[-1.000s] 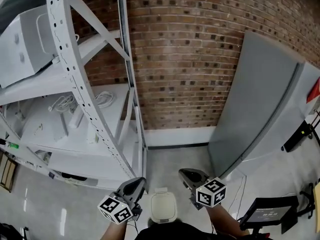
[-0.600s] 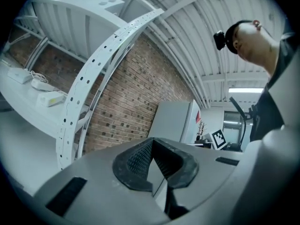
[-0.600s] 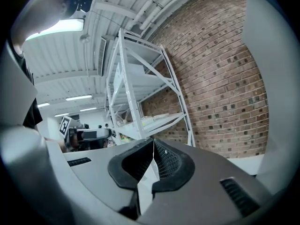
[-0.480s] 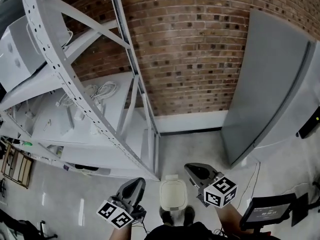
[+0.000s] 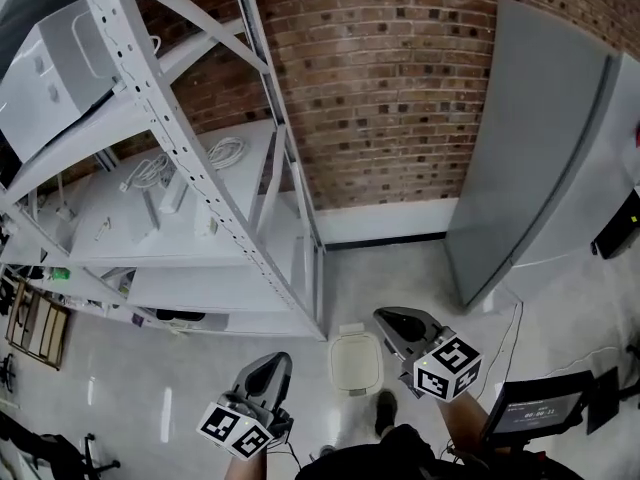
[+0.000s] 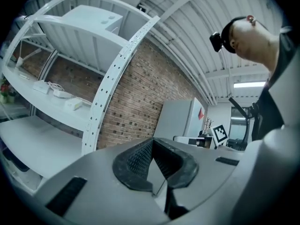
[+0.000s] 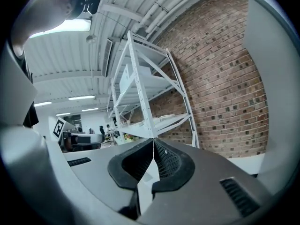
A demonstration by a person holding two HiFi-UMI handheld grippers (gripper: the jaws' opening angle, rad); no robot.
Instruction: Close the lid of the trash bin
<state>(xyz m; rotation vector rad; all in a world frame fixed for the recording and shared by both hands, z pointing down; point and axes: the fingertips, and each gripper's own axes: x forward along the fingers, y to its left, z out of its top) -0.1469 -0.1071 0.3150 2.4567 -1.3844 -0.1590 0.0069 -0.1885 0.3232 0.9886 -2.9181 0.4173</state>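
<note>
White trash bin (image 5: 355,361), left tongs (image 5: 272,363), right tongs (image 5: 386,319) flanking — both pinched together

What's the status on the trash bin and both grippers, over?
Left gripper and right gripper shut, empty. Trash bin on floor between them in the head view, lid looks down. Shelf rack close beside it.

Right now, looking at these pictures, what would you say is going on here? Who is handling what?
A person stands over a small white trash bin on the floor, next to a white shelf rack and a brick wall. They hold the left gripper and right gripper to either side of the bin, and neither touches it. Both pairs of jaws are together and hold nothing. From above, the bin's lid looks down.
</note>
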